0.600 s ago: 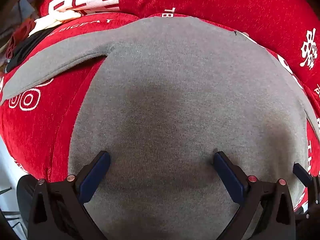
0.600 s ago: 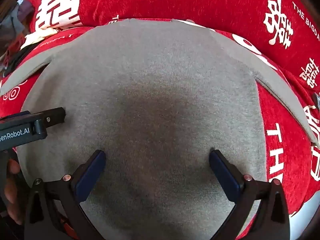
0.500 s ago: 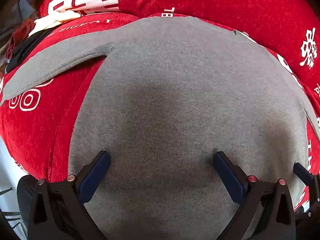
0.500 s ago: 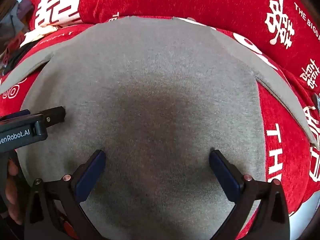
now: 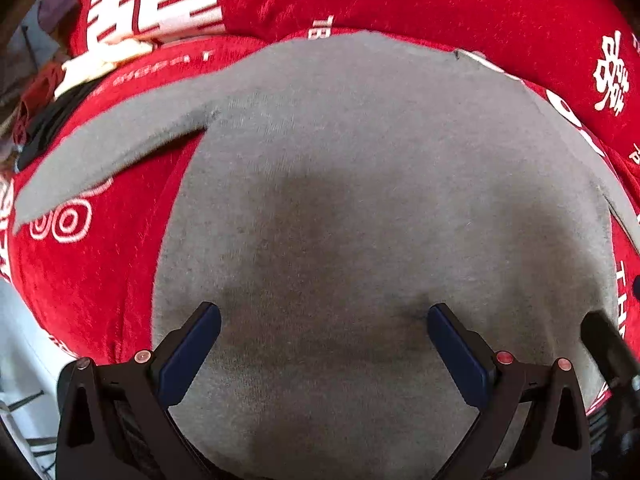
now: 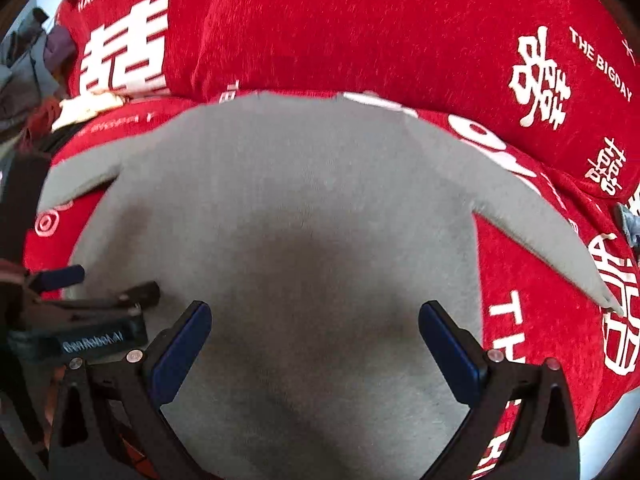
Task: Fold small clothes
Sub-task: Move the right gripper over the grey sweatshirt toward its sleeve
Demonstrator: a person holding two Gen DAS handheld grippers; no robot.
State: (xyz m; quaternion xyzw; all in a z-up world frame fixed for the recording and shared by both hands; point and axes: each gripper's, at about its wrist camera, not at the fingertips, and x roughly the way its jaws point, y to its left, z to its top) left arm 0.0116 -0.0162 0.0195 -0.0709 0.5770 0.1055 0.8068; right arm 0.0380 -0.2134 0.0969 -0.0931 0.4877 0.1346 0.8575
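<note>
A small grey long-sleeved top [image 5: 360, 184] lies flat on a red cover, body toward me, its left sleeve [image 5: 108, 148] spread out to the left. In the right wrist view the same top [image 6: 304, 208] shows with its right sleeve [image 6: 532, 224] spread to the right. My left gripper [image 5: 324, 324] is open and empty, low over the near part of the body. My right gripper [image 6: 316, 320] is open and empty over the same part, further right. The left gripper's body [image 6: 92, 320] shows at the left of the right wrist view.
The red cover [image 6: 360, 28] with white lettering rises into a cushion behind the top. A pile of other clothes [image 5: 60, 88] lies at the far left. A small blue-grey item [image 6: 628, 220] sits at the right edge. The cover's near edge drops to a pale floor [image 5: 20, 340].
The right gripper has pulled back and up, so more of the top and both sleeves show. The left gripper has barely moved. Both stay open.
</note>
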